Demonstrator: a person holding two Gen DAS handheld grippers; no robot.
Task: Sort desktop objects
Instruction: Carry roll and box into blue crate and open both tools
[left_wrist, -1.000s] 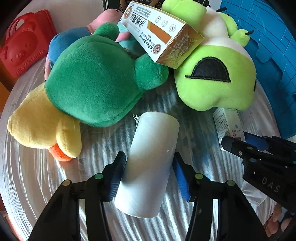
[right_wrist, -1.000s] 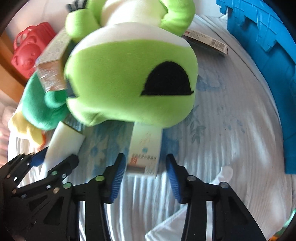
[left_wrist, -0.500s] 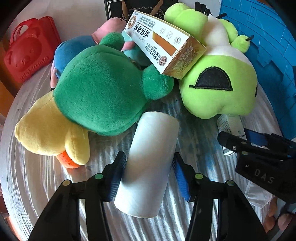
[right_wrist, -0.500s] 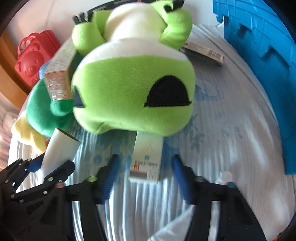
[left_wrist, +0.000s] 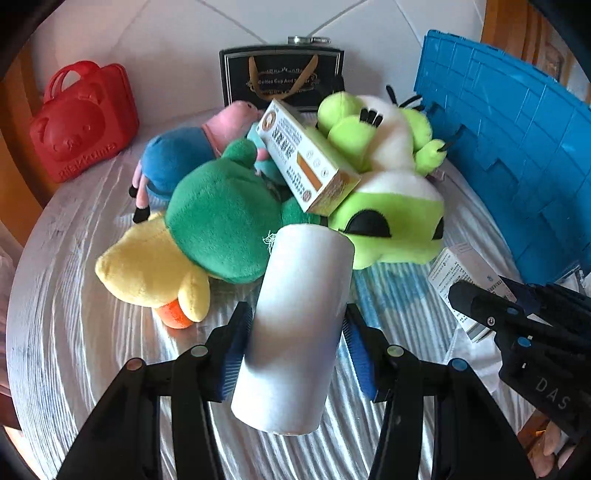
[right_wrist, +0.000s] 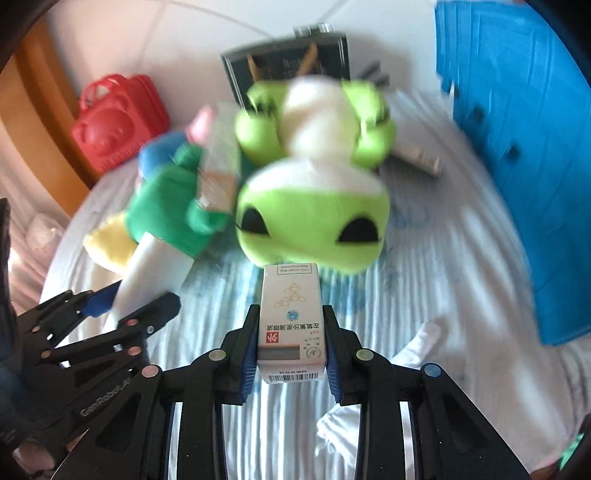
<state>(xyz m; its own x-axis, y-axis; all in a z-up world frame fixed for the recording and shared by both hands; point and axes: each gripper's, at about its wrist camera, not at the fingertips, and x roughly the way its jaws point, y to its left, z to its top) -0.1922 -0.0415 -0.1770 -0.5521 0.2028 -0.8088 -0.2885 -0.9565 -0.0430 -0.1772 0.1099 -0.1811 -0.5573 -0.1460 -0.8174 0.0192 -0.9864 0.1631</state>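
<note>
My left gripper (left_wrist: 297, 345) is shut on a white paper roll (left_wrist: 295, 332) and holds it above the table. My right gripper (right_wrist: 291, 343) is shut on a small white medicine box (right_wrist: 291, 321), lifted off the cloth; the box also shows in the left wrist view (left_wrist: 469, 280). Behind lie a lime-green frog plush (left_wrist: 388, 221), a dark green and yellow duck plush (left_wrist: 218, 229), a blue and pink plush (left_wrist: 177, 158) and a long white and orange carton (left_wrist: 306, 166) resting on the plushes.
A blue crate (left_wrist: 517, 147) stands at the right. A red bear-shaped case (left_wrist: 81, 122) stands at the back left, a black gift bag (left_wrist: 280, 77) at the back. A flat box (right_wrist: 417, 157) lies behind the frog. White cloth (right_wrist: 424, 339) lies near the right gripper.
The right gripper has closed on the small white box and lifted it back from under the frog plush. The left gripper has raised the paper roll and pulled back from the pile.
</note>
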